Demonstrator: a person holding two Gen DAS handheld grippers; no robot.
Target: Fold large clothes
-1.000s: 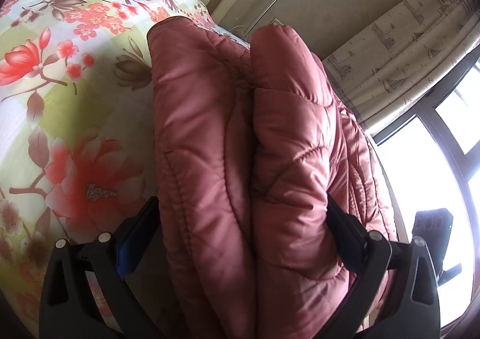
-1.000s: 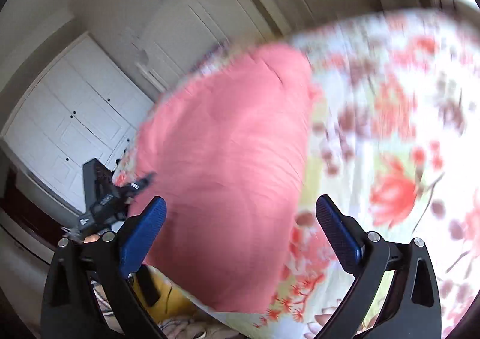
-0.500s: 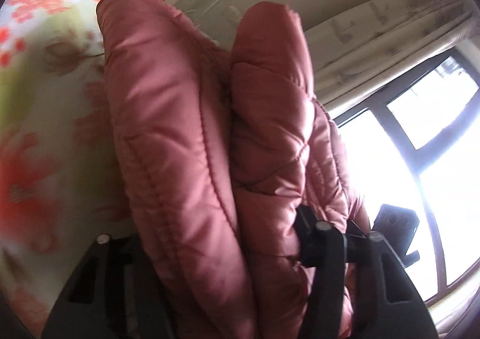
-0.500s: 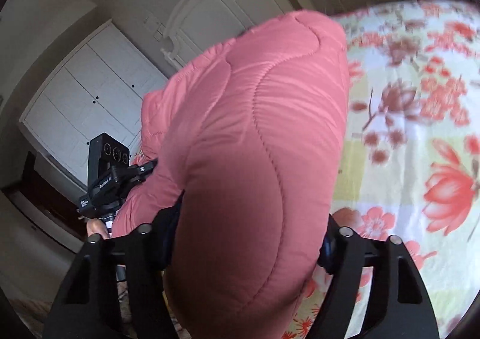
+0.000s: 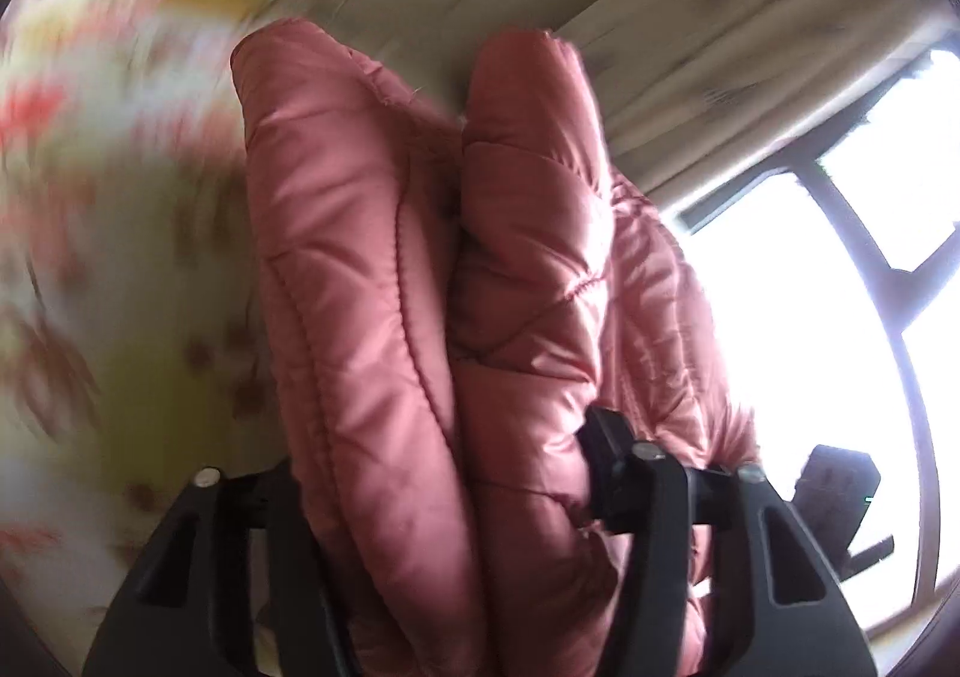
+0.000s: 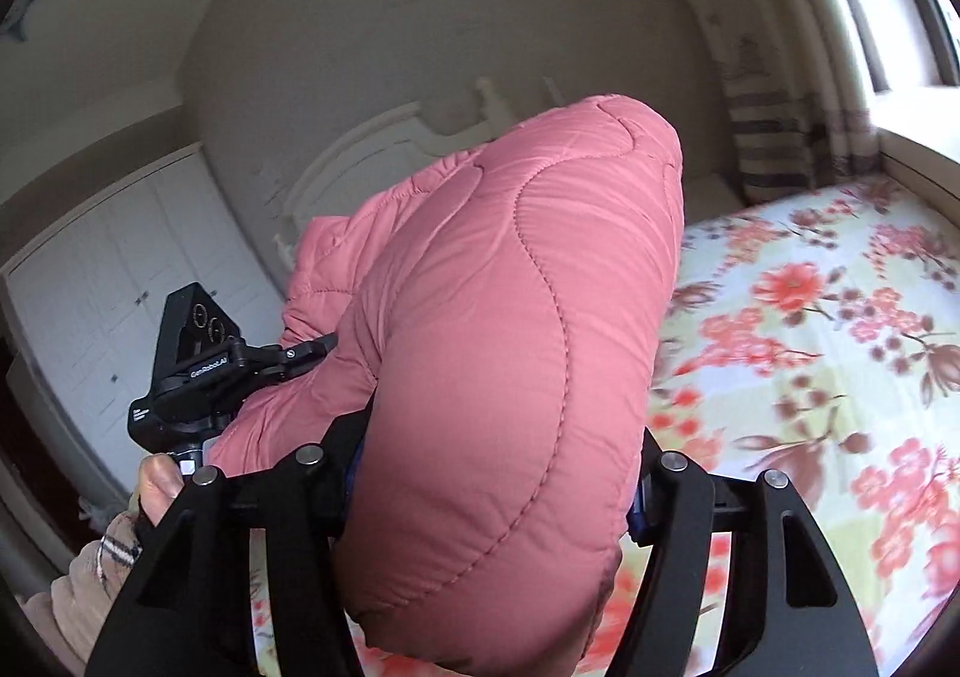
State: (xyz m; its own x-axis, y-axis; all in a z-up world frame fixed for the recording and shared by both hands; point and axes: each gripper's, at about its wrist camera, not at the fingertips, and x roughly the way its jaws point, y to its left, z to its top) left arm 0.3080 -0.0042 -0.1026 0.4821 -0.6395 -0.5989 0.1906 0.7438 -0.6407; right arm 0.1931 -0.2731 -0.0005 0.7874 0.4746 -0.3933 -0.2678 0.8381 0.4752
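Observation:
A pink quilted puffer jacket (image 5: 432,281) fills the middle of the left wrist view as two thick folds. My left gripper (image 5: 444,491) is shut on these folds and holds them up off the bed. In the right wrist view the same jacket (image 6: 504,353) bulges between the fingers of my right gripper (image 6: 486,491), which is shut on it and holds it above the floral bedsheet (image 6: 810,353). The left gripper also shows in the right wrist view (image 6: 198,371), clamped on the jacket's far end. The fingertips are hidden by the padding.
The bed with the floral sheet (image 5: 90,257) lies below, blurred in the left wrist view. A white headboard (image 6: 372,149) and white wardrobe doors (image 6: 102,269) stand behind. Curtains (image 6: 774,77) and a bright window (image 5: 810,317) are at the side.
Both grippers closed on the jacket and lifted it off the bed. The views have tilted upward toward the wall and window.

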